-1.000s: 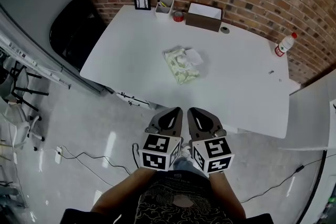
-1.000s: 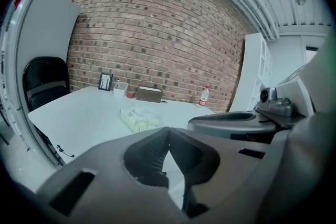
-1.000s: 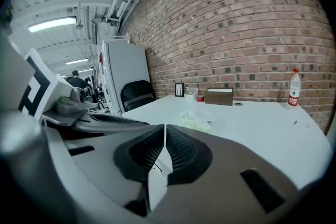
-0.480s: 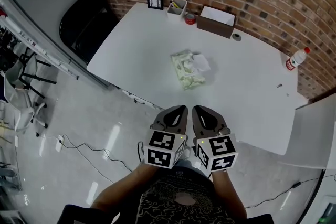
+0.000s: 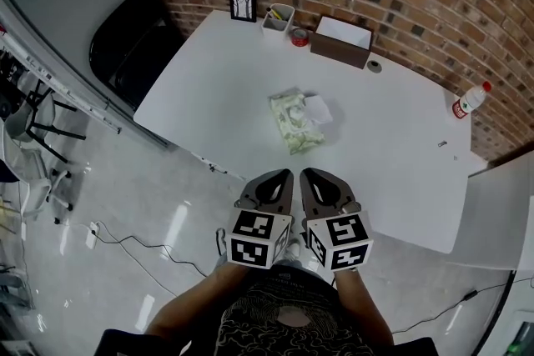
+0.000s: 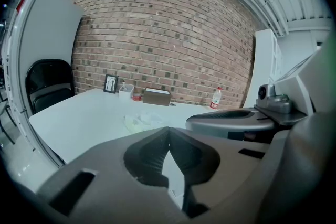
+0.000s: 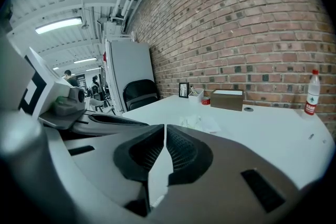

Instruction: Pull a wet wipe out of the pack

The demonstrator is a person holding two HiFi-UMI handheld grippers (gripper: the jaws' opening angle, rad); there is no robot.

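Observation:
The wet wipe pack, pale green and crumpled, lies in the middle of the white table. A white wipe sticks out at its right side. Both grippers hang side by side over the floor, short of the table's near edge and well apart from the pack. My left gripper is shut with nothing between its jaws, and so is my right gripper. The left gripper view shows the pack far beyond the closed tips. In the right gripper view the pack lies past the closed tips.
Along the brick wall stand a picture frame, a white cup with pens, a red tape roll and a brown box. A bottle stands at the far right corner. A black chair sits left; cables cross the floor.
The head view has shifted, so the table and pack sit a little lower and nearer the grippers. Both grippers stay shut and side by side.

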